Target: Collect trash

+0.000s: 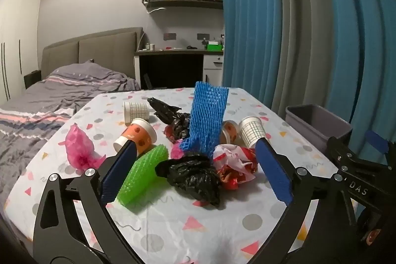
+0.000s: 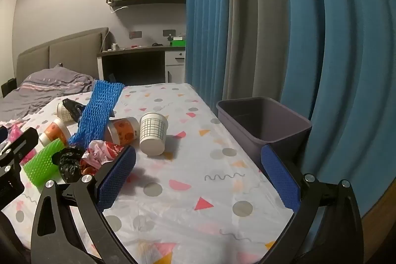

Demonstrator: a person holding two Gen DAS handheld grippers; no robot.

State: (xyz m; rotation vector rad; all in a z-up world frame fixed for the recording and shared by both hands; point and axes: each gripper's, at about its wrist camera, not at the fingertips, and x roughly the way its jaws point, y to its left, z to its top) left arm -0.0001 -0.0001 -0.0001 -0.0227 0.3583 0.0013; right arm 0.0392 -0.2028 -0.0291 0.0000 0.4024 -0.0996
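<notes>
Both views are dim, lit softly and evenly from indoors, with faint shadows under the trash (image 1: 193, 175) on the table (image 2: 188, 189). Fisheye bending curves the curtain (image 2: 334, 41) and ceiling, corners go black, and detail is slightly soft.

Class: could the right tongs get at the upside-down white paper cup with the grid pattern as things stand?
Probably yes. The right tongs are open and empty, and the upside-down white grid-patterned paper cup stands just ahead with only bare tablecloth between.

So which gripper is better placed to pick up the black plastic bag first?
Left. The left gripper is open with the black bag right between its jaws. The right gripper faces bare tablecloth.
</notes>
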